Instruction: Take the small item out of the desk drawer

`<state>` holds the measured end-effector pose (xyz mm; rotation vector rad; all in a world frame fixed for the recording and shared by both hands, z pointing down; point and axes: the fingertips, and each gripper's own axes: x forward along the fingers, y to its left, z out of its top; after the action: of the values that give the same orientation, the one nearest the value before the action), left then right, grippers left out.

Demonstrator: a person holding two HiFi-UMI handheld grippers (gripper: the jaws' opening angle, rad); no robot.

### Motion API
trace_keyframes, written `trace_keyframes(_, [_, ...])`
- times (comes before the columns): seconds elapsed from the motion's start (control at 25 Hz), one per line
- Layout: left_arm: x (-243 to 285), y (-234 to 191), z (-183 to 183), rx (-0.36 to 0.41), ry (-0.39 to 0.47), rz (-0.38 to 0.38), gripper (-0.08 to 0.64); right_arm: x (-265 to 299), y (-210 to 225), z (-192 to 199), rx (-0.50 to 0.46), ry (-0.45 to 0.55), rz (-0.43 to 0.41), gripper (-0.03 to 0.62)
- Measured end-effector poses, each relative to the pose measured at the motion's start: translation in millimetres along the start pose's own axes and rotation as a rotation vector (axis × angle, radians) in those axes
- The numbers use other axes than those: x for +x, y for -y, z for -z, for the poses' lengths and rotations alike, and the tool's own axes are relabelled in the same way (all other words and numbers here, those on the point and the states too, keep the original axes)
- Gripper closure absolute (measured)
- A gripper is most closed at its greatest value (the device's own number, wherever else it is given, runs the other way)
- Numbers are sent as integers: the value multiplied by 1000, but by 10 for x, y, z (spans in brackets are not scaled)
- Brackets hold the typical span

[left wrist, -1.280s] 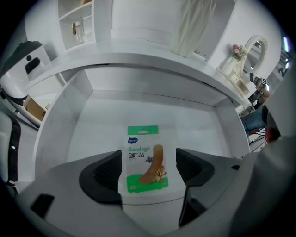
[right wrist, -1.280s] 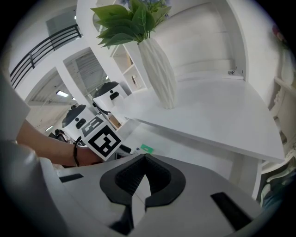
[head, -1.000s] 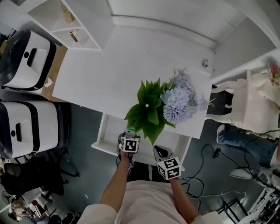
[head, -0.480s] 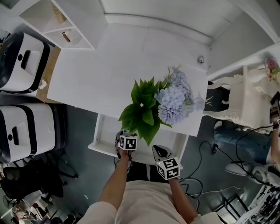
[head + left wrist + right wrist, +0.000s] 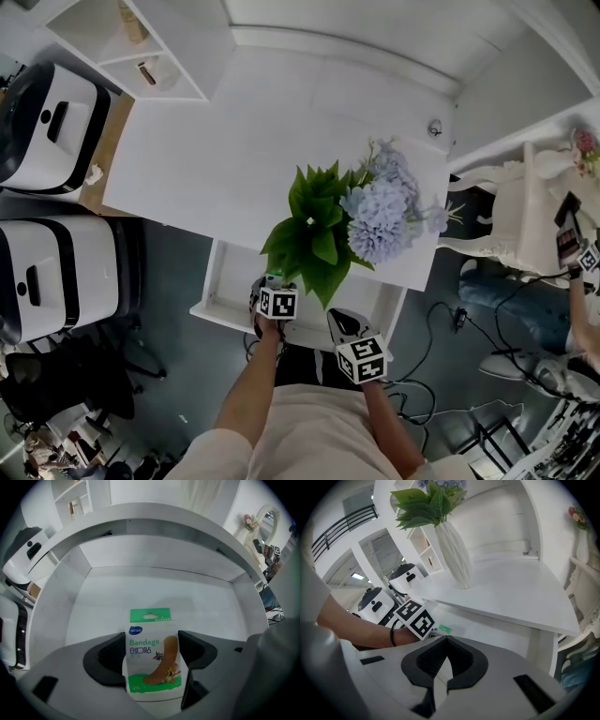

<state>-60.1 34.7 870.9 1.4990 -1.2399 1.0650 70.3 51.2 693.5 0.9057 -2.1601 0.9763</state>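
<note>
The left gripper (image 5: 152, 641) is clamped on a small box of bandages (image 5: 150, 663), one dark jaw pressing each side of the box's lower half. The box's printed face shows toward the camera, and its green hanging tab points away from the gripper toward the back of the drawer. The drawer (image 5: 140, 590) is pulled out from under the white counter (image 5: 234, 159), and the box sits over the near part of its pale floor. Whether the box's bottom touches that floor cannot be told. From the head view, this gripper sits at the drawer's front edge, partly under the green leaves (image 5: 314, 234) that hang over the edge of the counter. The right gripper (image 5: 446, 639) has its jaws together with nothing between them. It is held just to the right of the left gripper, at the drawer's front, and is not touching the box. Its view shows the left gripper's marker cube (image 5: 415, 618) with the box's green tab peeking out just beyond it. A ribbed white vase (image 5: 454, 555) of pale blue flowers (image 5: 375, 220) stands on the counter above the drawer, near its front edge. A white open shelf (image 5: 150, 47) stands at the far left corner.
</note>
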Motion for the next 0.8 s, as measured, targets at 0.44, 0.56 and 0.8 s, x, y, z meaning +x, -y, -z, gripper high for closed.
trace_keyframes(0.44, [-274,-68,-319,-26,134,-40,198,-9,-6,-38,-10,10,-5,568])
trace_keyframes(0.56, [-397,-83,-430,-52,172,-41,198,-4,-37,-77,-24,16,-14,568])
trace_keyframes(0.8, [-628,-118,-495,-106,224,-48,198,-29,-100,-256,-65,36,-31,568])
